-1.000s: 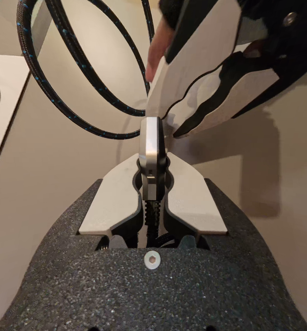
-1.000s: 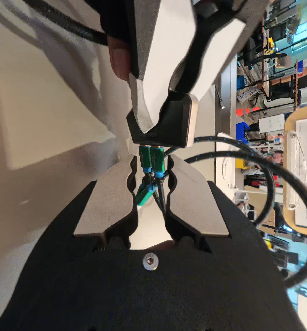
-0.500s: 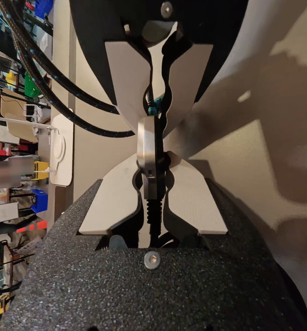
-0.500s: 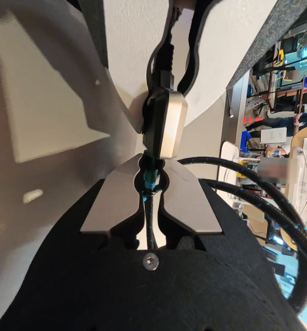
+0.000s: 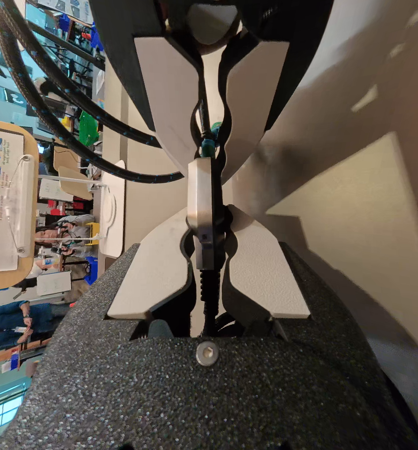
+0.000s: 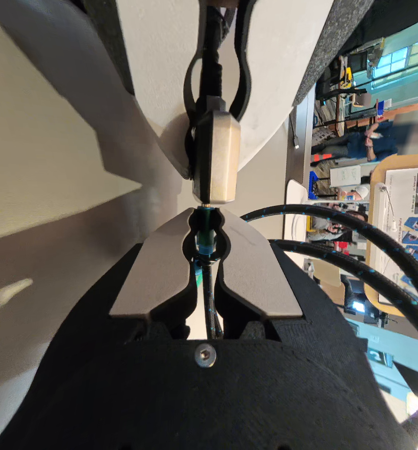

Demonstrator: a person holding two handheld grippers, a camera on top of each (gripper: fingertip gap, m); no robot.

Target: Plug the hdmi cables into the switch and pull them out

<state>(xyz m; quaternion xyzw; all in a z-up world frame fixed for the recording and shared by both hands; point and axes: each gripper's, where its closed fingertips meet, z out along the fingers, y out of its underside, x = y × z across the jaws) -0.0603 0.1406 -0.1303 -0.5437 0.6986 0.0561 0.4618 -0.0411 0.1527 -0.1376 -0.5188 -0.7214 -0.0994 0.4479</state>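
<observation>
Left gripper (image 5: 209,233), frame centre, clamps a silver-and-black adapter block (image 5: 200,192). Right gripper (image 6: 206,235) clamps a green plug (image 6: 205,237), its tip touching the block's lower end; braided cables (image 6: 349,233) loop right.

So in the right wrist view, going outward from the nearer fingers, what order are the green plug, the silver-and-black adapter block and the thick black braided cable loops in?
1. Green plug, gripped between those fingers.
2. Silver-and-black adapter block, just ahead, centre.
3. Thick black braided cable loops, off right.
</observation>
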